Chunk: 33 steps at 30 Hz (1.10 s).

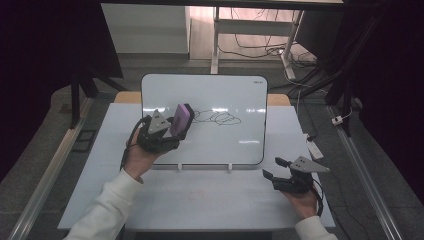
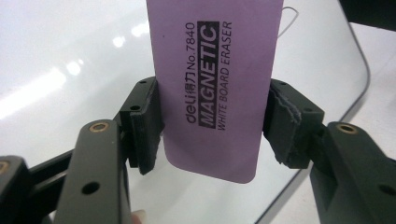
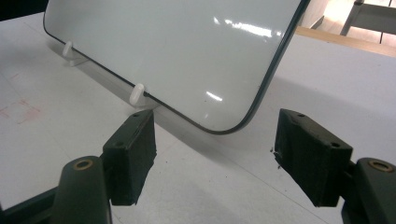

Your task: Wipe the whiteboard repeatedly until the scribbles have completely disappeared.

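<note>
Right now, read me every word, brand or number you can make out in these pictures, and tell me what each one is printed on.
"deli" with two small characters after it that I cannot read for sure: on the purple eraser.
"No.7840": on the eraser, same line.
"MAGNETIC": white letters in a black bar on the eraser.
"WHITE BOARD ERASER": on the eraser, under the bar.
Small mark at the whiteboard's top right corner: too small to read.
The black scribble on the whiteboard forms no words.

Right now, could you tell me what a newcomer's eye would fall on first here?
The purple eraser, clamped in the left hand-held gripper over the whiteboard, stands out first. Just to its right on the board is a black scribble. The right hand-held gripper rests open on the table near the board's lower right corner.
</note>
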{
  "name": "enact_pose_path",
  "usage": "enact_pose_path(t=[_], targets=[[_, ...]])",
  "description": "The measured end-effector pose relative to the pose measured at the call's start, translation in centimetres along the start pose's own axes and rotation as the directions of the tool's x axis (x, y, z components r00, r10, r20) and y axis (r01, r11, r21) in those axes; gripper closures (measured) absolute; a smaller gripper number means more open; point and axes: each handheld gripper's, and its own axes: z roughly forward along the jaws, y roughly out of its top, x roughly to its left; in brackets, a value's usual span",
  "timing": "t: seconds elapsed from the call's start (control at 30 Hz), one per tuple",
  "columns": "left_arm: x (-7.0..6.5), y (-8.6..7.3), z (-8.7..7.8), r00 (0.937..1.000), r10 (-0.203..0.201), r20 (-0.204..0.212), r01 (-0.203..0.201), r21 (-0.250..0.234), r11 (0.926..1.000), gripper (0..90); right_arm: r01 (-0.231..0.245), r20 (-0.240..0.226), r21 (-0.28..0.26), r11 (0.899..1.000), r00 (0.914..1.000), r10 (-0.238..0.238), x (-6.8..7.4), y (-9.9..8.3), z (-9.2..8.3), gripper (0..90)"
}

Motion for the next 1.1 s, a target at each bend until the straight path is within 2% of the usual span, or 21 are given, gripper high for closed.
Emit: enact_pose_path(t=[0.2,0.4,0.47,0.67,0.83,1.1], targets=[[0.5,0.7,0.9,0.9997,0.001,-0.025,0.0,0.04,0.9992,41.3,-0.002,0.007,0.006,1.0,1.0,0.002,-0.1,-0.1,0.0,28.5],[0.5,1.2,2.1,0.997,0.028,-0.072,-0.022,0.079,0.9966,41.3,-0.002,0.005,0.014,1.0,1.0,0.002,0.1,-0.2,0.0,28.5],[0.6,1.2,2.1,0.9944,0.036,-0.1,-0.027,0.088,0.9958,41.3,0.0,0.004,0.015,1.0,1.0,0.0,0.1,-0.2,0.0,28.4],[1.6,0.9,1.9,0.9895,0.035,-0.14,-0.019,0.116,0.993,41.3,-0.004,0.006,0.016,1.0,1.0,0.004,0.0,-0.4,-0.1,28.5],[1.2,1.1,2.9,0.9884,0.059,-0.14,-0.038,0.144,0.9888,41.3,0.0,0.009,0.018,1.0,1.0,0.0,0.1,-0.3,-0.1,28.5],[0.7,1.5,3.9,0.985,0.079,-0.153,-0.055,0.157,0.9861,41.3,-0.004,0.009,0.019,1.0,1.0,0.004,0.0,-0.4,-0.2,28.4]])
